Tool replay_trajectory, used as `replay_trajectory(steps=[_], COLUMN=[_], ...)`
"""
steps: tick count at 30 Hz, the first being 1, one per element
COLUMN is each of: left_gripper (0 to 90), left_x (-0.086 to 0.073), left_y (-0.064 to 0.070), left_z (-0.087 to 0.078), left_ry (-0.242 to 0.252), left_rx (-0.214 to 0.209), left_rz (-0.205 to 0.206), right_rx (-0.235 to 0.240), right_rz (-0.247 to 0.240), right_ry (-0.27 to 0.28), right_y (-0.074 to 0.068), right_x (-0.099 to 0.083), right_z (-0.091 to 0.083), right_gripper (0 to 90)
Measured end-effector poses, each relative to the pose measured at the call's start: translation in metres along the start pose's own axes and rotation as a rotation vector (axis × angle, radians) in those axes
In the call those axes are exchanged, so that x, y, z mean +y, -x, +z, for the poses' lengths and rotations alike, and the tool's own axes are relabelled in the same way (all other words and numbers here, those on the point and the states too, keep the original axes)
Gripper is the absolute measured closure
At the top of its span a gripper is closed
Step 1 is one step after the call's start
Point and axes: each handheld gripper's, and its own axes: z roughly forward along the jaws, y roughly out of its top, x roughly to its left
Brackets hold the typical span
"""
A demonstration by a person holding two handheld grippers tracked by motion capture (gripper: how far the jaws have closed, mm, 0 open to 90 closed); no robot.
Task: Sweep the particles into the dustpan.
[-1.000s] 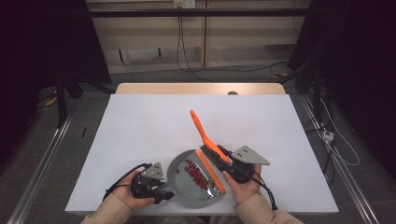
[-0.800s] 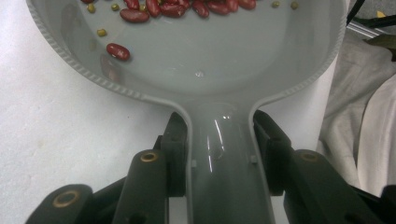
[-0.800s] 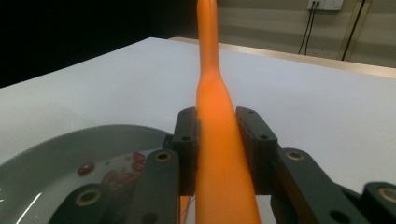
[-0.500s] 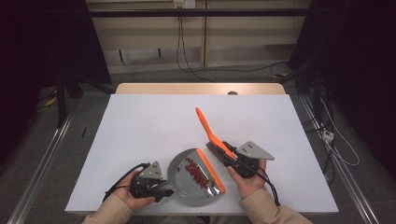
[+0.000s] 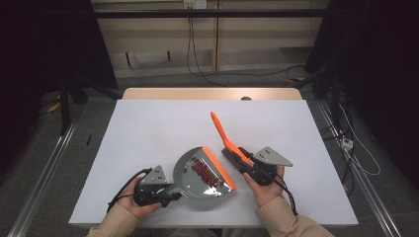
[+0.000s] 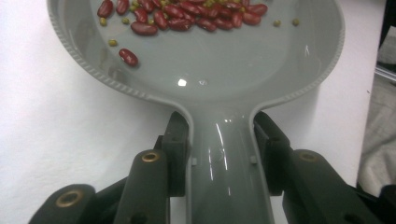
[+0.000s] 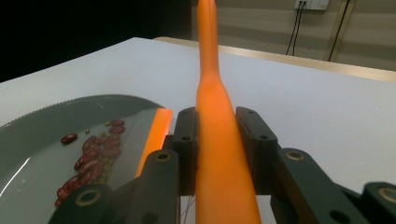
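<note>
My left tongs [image 5: 170, 195] clamp the grey dustpan [image 5: 205, 175] by its handle, jaws pressed on both sides of the neck just behind the pan. The pan sits flat on the white bench [image 5: 148, 133], near my edge and a bit left of centre. Red beans [image 6: 187, 14] plus a few small green ones are piled toward the orange lip [image 5: 219, 168].

My right tongs [image 5: 245, 165] grip the orange brush [image 5: 223, 133] low on its handle, close above the bristle head. The handle slants up and away from me. The brush head rests just beside the pan's lip, on the right; I can't tell if it's touching.

Handling, my guess:
- Both are hard plastic, light and stiff, so they won't flex much.
- The dustpan handle is glossy and probably slick, so gripping at the neck where it flares should stop it sliding.
- The beans are loose and roll easily, so I should keep the pan level or tipped back toward the handle, or they spill over the lip.
- The low grip on the brush gives good control of the bristles, and the long handle adds little weight.
</note>
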Motion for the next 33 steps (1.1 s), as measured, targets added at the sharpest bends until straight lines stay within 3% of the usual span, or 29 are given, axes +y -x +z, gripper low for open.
replay_trajectory(steps=[7,17,25,33], left_gripper=[63.7,63.7,63.7,63.7], left_x=[0.001,0.006,0.005,0.002], left_y=[-0.005,-0.016,-0.028,-0.039], left_z=[-0.003,-0.007,-0.011,-0.016], left_ry=[0.031,0.039,0.083,0.094], left_rx=[0.048,0.120,0.199,0.280], left_rz=[-0.025,-0.062,-0.112,-0.164], right_rx=[-0.012,-0.029,-0.045,-0.045], right_rz=[0.000,0.004,0.003,0.007], right_ry=[0.003,-0.011,-0.003,-0.003], right_y=[0.008,0.024,0.031,0.032], right_x=[0.004,0.004,0.006,0.006], right_z=[-0.002,-0.004,-0.006,-0.006], right_gripper=[71.3,71.3,71.3,71.3])
